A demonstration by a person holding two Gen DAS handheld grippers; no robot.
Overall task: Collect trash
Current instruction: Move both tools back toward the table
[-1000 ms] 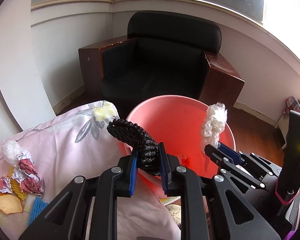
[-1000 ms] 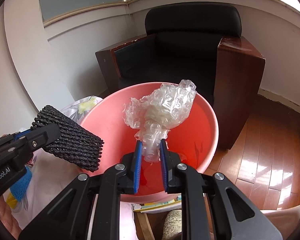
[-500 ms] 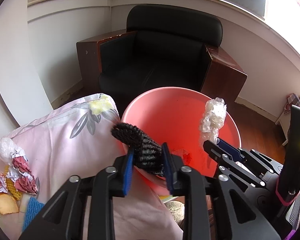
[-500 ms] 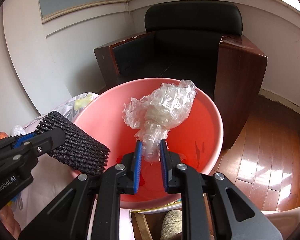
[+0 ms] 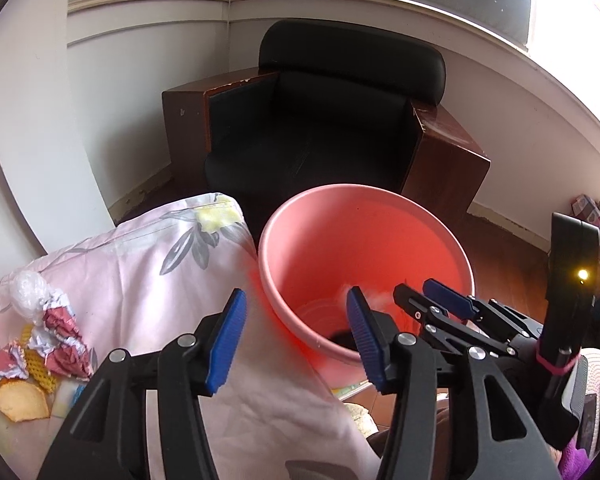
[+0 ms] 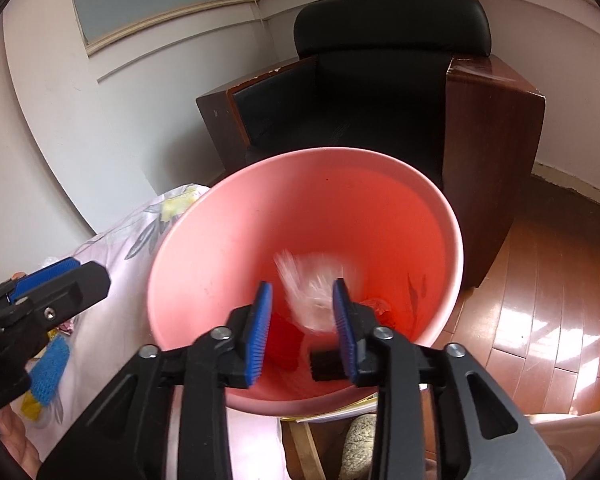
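**Over the bin: both loads dropping**

Above the pink bin (image 6: 440, 216), both grippers are letting go. The right gripper (image 6: 302, 318) is opening, its blue pads apart, and the clear plastic wad (image 6: 312, 292) is falling between them as a pale blur, touching neither pad as far as the blur lets me judge. The left gripper (image 5: 294, 338) is opening too, spread wide with nothing between its pads. A black net piece (image 6: 326, 364) is lying at the bin's bottom, at 6 o'clock from the wad, with red scraps (image 6: 284, 338) just beside it.

To do this step well, I would judge it best to be holding both tools steady over the bin's mouth until the wad is resting inside, then drawing back without knocking the rim.

The wad's long axis cannot be told through the blur. The net piece is showing too little to tell which way it is pointing.

More trash (image 5: 48, 344) is waiting on the floral cloth (image 5: 148, 272), at 9 o'clock from the bin in the left view: crumpled wrappers, yellow mesh, a peel.
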